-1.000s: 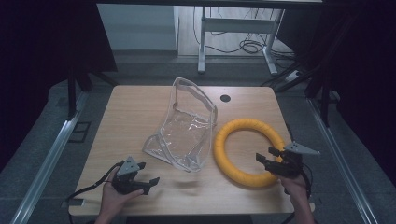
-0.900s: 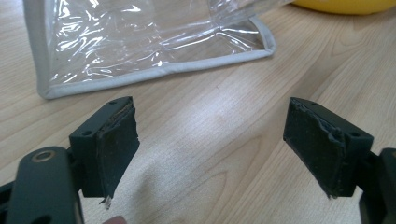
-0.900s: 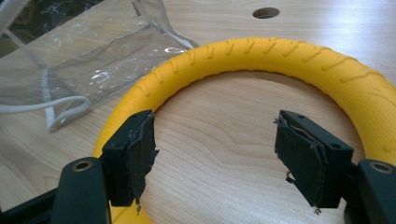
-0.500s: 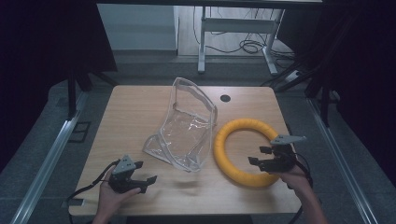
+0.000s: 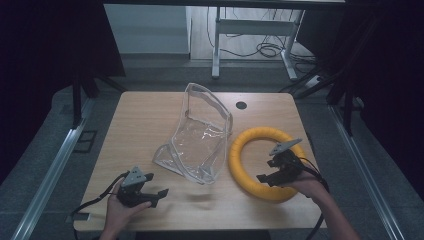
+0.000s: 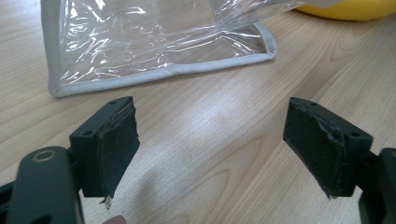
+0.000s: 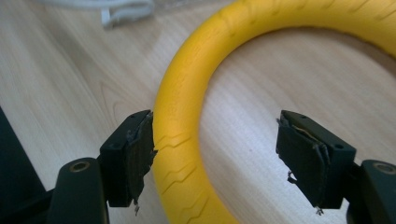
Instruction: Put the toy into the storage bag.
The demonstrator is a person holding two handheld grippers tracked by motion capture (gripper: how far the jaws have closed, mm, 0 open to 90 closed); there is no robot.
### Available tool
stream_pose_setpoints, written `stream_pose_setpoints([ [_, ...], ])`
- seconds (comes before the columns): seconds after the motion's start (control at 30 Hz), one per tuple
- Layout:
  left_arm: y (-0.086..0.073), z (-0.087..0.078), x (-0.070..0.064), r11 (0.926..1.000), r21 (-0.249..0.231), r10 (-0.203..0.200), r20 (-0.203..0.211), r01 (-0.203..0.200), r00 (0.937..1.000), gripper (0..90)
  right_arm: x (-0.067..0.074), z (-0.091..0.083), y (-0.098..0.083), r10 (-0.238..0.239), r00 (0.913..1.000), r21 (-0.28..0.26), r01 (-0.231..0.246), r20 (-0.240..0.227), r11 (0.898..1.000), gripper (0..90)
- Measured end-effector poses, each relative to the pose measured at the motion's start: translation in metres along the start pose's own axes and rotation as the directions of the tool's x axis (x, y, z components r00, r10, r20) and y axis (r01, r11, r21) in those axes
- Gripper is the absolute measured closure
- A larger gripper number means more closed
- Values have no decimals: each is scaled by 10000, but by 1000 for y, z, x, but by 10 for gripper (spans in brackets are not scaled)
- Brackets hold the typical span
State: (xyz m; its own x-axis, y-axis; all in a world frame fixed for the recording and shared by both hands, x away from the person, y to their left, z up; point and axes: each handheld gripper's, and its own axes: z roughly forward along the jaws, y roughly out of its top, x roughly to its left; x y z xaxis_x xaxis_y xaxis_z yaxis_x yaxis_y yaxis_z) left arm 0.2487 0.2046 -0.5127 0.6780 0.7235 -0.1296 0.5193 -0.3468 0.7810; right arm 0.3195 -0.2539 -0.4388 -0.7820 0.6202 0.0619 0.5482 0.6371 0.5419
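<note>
A yellow ring (image 5: 250,145) (image 7: 187,121) lies flat on the wooden table (image 5: 130,125) at the right. My right gripper (image 5: 274,175) (image 7: 215,154) is open over the ring's near side, its jaws straddling the band, the left pad close against the ring's outer face. A clear plastic bag with grey trim (image 5: 200,140) (image 6: 154,42) stands crumpled in the middle of the table. Near the front left, my left gripper (image 5: 159,196) (image 6: 210,140) is open above bare wood, pointing toward the bag's trimmed edge, with nothing between its jaws.
A small black grommet hole (image 5: 241,105) sits near the table's far edge. Desk legs and cables (image 5: 260,47) stand on the floor beyond. Dark floor rails (image 5: 50,170) run along both sides of the table.
My right gripper has moved left and forward over the ring's near band. The left gripper has shifted slightly forward toward the bag.
</note>
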Motion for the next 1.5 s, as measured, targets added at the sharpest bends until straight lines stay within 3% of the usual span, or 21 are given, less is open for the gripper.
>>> stream_pose_setpoints([
  [0.07,0,2,0,10000,91,-2,49,2,10000,179,4,7,3,-277,9995,671,285,-123,9973,283],
  [0.1,0,2,0,10000,91,-2,49,2,10000,179,4,7,3,-277,9995,671,285,-123,9973,283],
  [0.13,-1,2,0,9999,119,10,61,-11,10000,179,7,12,5,-447,9989,1122,460,-137,9926,283],
  [0.4,-1,3,-1,10000,68,20,30,-20,10000,181,14,34,8,-705,9972,2268,746,-263,9711,283],
  [0.47,0,3,-1,10000,57,26,31,-26,10000,182,17,44,7,-886,9958,2791,917,-238,9559,285],
  [0.5,0,3,-1,10000,57,26,31,-26,10000,182,17,44,7,-886,9958,2791,917,-238,9559,285],
  [0.53,0,3,-1,10000,65,28,26,-28,10000,182,19,49,7,-959,9951,3083,989,-246,9462,287],
  [0.57,0,3,-1,10000,65,28,26,-28,10000,182,19,49,7,-959,9951,3083,989,-246,9462,287],
  [0.6,-1,3,-1,10000,69,20,29,-20,10000,182,20,54,7,-1142,9932,3313,1155,-237,9364,293],
  [0.67,-1,4,-1,10000,81,19,30,-20,10000,182,21,56,7,-1219,9923,3413,1227,-239,9319,295],
  [0.73,-1,5,-1,9999,133,39,48,-40,10000,182,23,62,6,-1435,9895,3766,1385,-149,9160,307],
  [0.77,-1,6,-1,9999,151,58,30,-58,10000,182,23,62,6,-1435,9895,3766,1385,-149,9160,307],
  [0.8,-1,6,-1,9998,170,63,6,-63,10000,182,24,67,5,-1431,9896,3960,1356,-107,9082,331],
  [0.87,-2,6,-1,9998,164,65,9,-65,10000,182,24,67,6,-1463,9892,4018,1351,-29,9057,334],
  [1.03,-2,6,-1,9999,129,50,17,-50,10000,182,23,70,5,-1301,9905,4018,1369,-444,9055,436],
  [1.13,-2,7,-1,9999,130,38,33,-39,10000,182,27,77,4,-1585,9863,4332,1626,-459,8865,454],
  [1.33,-2,7,-1,9999,123,49,16,-49,10000,182,27,78,7,-1614,9849,4396,1726,-630,8815,504],
  [1.43,-2,7,-1,9999,124,55,15,-55,10000,182,26,76,7,-1607,9844,4293,1759,-719,8859,506],
  [1.47,-2,6,-1,9999,127,63,8,-63,10000,182,24,74,7,-1565,9847,4215,1744,-769,8899,507],
  [1.5,-2,6,-1,9999,132,68,-3,-68,10000,182,22,71,7,-1512,9844,3984,1748,-901,9004,507],
])
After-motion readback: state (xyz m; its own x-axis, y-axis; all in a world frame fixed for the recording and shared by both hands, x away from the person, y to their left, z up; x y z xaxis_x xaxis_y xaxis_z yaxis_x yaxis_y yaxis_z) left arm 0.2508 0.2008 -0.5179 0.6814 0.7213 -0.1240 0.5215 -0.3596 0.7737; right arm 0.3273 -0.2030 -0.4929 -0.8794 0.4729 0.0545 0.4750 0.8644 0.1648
